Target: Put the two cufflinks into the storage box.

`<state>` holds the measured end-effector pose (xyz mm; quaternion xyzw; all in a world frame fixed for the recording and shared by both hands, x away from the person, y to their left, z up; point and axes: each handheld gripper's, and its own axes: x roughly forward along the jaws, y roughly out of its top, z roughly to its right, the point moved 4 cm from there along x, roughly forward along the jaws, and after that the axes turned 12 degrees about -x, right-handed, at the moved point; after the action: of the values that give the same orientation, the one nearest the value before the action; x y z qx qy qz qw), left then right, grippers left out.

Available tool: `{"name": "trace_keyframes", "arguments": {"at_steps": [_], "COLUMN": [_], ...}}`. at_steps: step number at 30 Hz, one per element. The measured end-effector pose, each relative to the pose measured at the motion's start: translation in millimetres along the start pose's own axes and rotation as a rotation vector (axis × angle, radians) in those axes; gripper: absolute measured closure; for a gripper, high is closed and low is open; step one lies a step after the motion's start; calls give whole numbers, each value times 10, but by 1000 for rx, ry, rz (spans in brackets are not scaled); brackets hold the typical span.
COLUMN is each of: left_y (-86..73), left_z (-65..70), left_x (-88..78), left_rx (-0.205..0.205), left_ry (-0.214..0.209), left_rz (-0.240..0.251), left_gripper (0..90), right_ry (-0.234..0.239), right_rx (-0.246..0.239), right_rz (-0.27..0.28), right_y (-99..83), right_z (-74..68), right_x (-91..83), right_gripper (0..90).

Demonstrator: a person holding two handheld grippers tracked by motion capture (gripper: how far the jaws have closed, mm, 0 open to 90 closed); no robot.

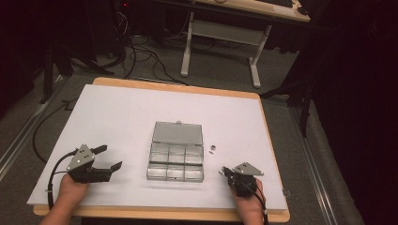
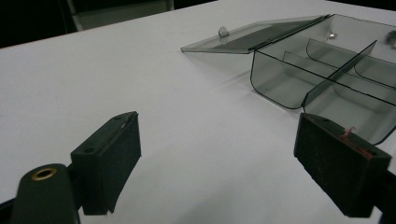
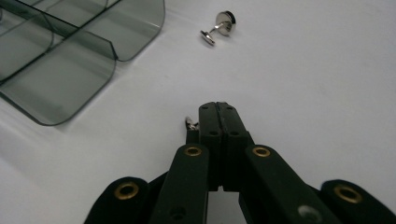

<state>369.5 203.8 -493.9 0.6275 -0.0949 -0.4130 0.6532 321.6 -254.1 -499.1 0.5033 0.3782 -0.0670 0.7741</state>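
Clenched right tongs [image 3: 218, 109] pinch a small metal piece [image 3: 190, 123]; left tongs [image 2: 229, 163] released beside the open compartment box [image 1: 175, 161].

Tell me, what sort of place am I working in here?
Probably a lab or recording workspace, not a home: a white-topped table holding a clear compartment box stands on grey carpet, with loose cables and another desk's frame behind, amid dark surroundings.

Room dim, surroundings near black in the high view; light falls from above onto the white table sheet [image 1: 117, 117], which reads pale and even. High view soft and grainy, low detail. Left gripper view: near pads [image 2: 109, 158] slightly blurred, faint glare on the clear box [image 2: 327, 79]. Right gripper view: foreground links out of focus, soft shadows.
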Motion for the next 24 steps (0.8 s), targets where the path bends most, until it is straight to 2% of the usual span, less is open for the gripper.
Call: {"name": "trace_keyframes", "arguments": {"at_steps": [5, 7, 11, 17, 18, 24], "left_y": [-1, -2, -11, -21, -22, -19], "left_z": [3, 2, 10, 23, 25, 22], "left_x": [4, 3, -13, -38, -37, -32], "left_rx": [0, -1, 6, 13, 13, 14], "left_ry": [0, 0, -2, -5, -5, -5], "left_rz": [0, -2, 4, 14, 15, 12], "left_gripper": [154, 154, 154, 153, 154, 153], "right_ry": [1, -18, 9, 24, 27, 38], "right_rx": [-32, -58, -75, -75, -87, -76], "right_rz": [15, -7, -32, -46, -50, -54], "right_y": [130, 175, 214, 206, 193, 160], "right_z": [-55, -62, -72, -86, -80, -85], "right_x": [36, 89, 215, 266, 269, 241], "right_gripper": [900, 900, 900, 900, 900, 900]}}
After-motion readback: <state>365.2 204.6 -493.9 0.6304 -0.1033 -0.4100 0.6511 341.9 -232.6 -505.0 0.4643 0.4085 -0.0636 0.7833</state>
